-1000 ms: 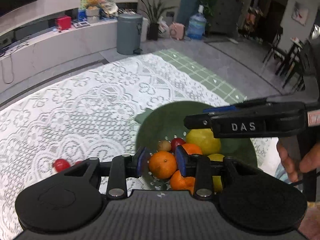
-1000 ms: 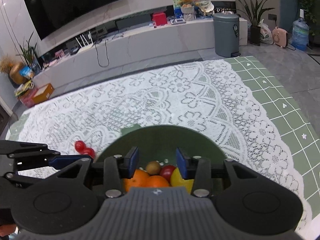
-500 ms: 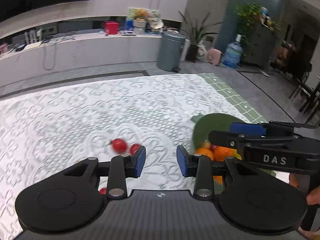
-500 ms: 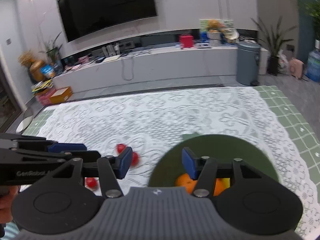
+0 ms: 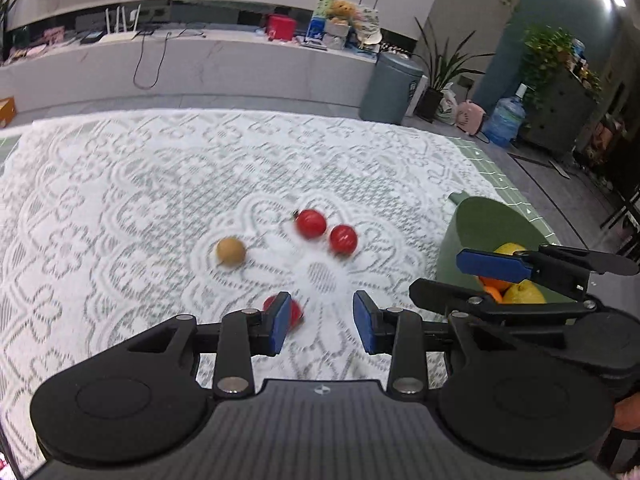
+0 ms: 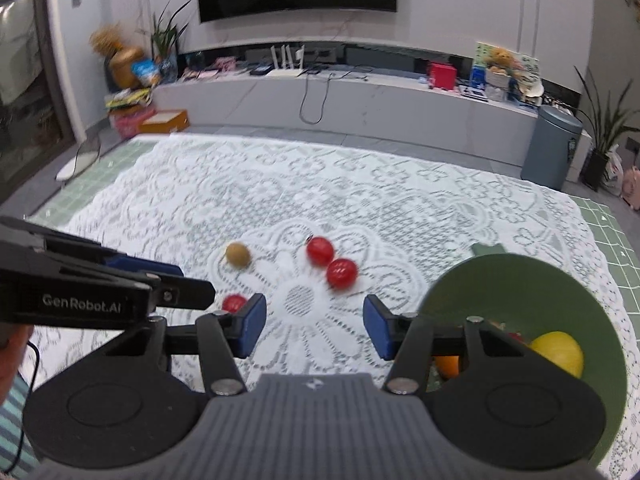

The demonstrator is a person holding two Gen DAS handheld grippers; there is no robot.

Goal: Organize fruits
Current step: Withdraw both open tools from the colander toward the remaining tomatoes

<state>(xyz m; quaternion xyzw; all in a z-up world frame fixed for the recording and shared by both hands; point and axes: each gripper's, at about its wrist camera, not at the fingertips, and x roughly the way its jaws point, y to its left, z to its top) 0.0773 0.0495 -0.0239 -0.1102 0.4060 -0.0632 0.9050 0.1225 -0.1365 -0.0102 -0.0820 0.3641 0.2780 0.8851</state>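
Three red cherry tomatoes lie on the lace cloth: two together (image 5: 310, 223) (image 5: 343, 239) and one (image 5: 294, 312) half hidden behind my left finger. A brown kiwi (image 5: 231, 251) lies to their left. The same fruits show in the right wrist view: tomatoes (image 6: 320, 251) (image 6: 341, 273) (image 6: 234, 303) and kiwi (image 6: 237, 255). A green bowl (image 5: 486, 222) (image 6: 532, 284) on the right holds lemons (image 6: 557, 351) and oranges (image 5: 494, 286). My left gripper (image 5: 320, 326) is open and empty above the cloth. My right gripper (image 6: 314, 326) is open and empty beside the bowl.
The white lace cloth (image 5: 140, 200) covers a green mat (image 6: 604, 232). Beyond it stand a low TV bench (image 6: 360, 100), a grey bin (image 5: 390, 88), plants and a water jug (image 5: 504, 122).
Both grippers swung left from over the bowl toward the loose tomatoes and kiwi. The left gripper no longer frames the orange, and the right jaws opened wider.
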